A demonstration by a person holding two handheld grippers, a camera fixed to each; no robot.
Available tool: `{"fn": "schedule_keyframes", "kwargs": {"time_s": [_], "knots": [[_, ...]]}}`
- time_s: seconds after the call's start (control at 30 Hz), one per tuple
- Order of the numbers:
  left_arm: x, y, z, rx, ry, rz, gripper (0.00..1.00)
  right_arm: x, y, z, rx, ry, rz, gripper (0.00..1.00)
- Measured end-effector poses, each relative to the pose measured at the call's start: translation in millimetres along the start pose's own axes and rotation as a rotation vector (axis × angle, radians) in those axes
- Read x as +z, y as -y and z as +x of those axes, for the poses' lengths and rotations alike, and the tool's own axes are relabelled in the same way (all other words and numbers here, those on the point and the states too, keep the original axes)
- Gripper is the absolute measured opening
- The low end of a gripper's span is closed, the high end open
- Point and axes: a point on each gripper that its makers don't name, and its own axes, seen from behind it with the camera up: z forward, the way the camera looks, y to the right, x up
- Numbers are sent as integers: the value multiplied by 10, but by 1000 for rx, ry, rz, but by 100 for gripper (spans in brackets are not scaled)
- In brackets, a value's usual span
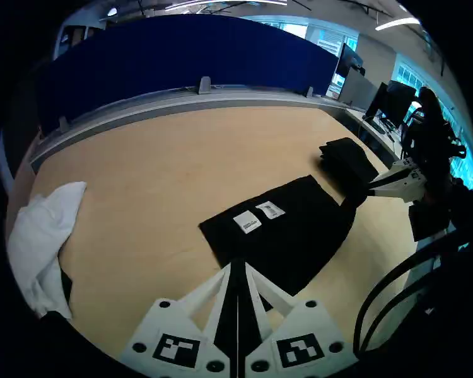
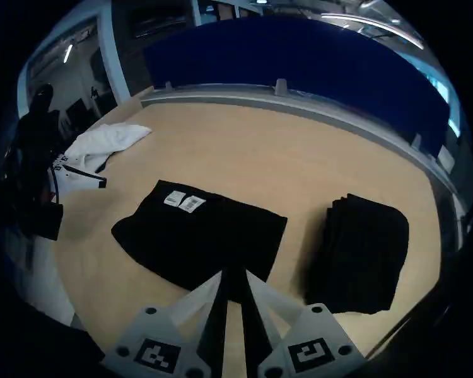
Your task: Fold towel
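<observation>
- Towel: black, spread flat on the surface, just beside the folded stack. It lies wider than the stack, so I judge the folding unfinished.
- Sewn labels: face up on the part of the towel away from the stack, so this is likely the inner side.
- Left tool: at the towel edge farthest from the stack, fingers drawn close. I cannot tell whether cloth sits in the dark slot between them.
- Right tool: at the towel edge nearer the stack, fingers likewise close. I cannot tell whether it is grasping.
- I read this two-edge stance as preparation for one even lift.
- White cloth: crumpled, well apart from the stack, beyond the towel and clear of the fold's path.
</observation>
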Motion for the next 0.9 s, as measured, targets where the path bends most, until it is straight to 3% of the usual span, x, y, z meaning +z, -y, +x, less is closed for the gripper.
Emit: {"fn": "schedule_keyframes", "kwargs": {"time_s": [0.17, 0.23, 0.3, 0.43, 0.5, 0.57, 0.9], "knots": [[105, -10, -123, -6, 27, 0, 2, 0, 5, -8, 0, 0, 1, 12], [135, -24, -143, -13, 28, -8, 11, 3, 5, -15, 1, 1, 1, 12], [159, -48, -159, -21, 29, -22, 30, 8, 5, -23, 2, 3, 1, 12], [226, -101, -219, -37, 48, -60, 54, 20, 14, -40, 5, 5, 3, 12], [273, -112, -257, -37, 60, -72, 71, 26, 21, -48, 7, 5, 5, 12], [322, -115, -287, -28, 67, -80, 81, 30, 29, -55, 8, 5, 7, 12], [554, -233, -313, 0, 72, -156, 84, 36, 51, -101, 1, 11, 10, 12]]}}
